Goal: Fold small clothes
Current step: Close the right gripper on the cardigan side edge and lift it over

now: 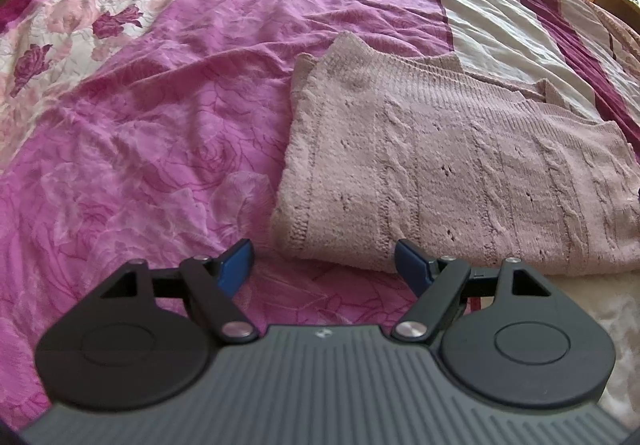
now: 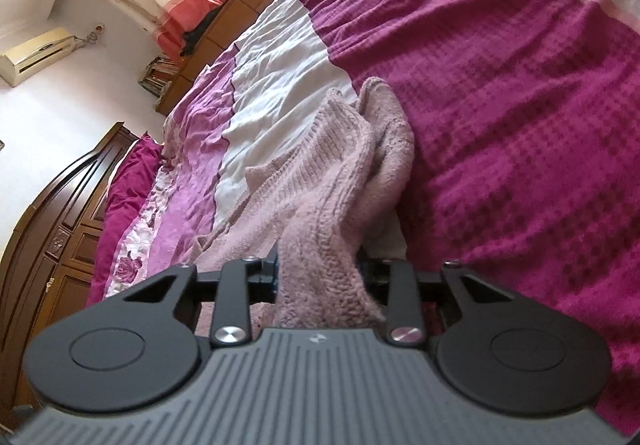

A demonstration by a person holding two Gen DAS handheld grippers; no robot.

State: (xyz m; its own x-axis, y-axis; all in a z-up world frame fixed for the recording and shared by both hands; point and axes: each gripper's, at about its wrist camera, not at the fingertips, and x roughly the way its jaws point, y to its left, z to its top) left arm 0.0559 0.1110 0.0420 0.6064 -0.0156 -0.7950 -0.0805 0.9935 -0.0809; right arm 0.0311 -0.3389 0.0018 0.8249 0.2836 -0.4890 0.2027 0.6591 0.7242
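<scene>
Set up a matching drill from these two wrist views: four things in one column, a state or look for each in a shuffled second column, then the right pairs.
Column one:
1. left gripper
2. right gripper
3. knitted sweater
4. bedspread

Column two:
A. pink and magenta with a rose print, spread underneath
B. closed on a bunch of knit fabric
C. open, nothing between its pads
D. pale pink cable knit, partly folded

Pairs: 1-C, 2-B, 3-D, 4-A

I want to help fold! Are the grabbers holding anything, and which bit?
The right gripper pinches a bunched edge of the pink knitted sweater. The left gripper is open and holds nothing.
</scene>
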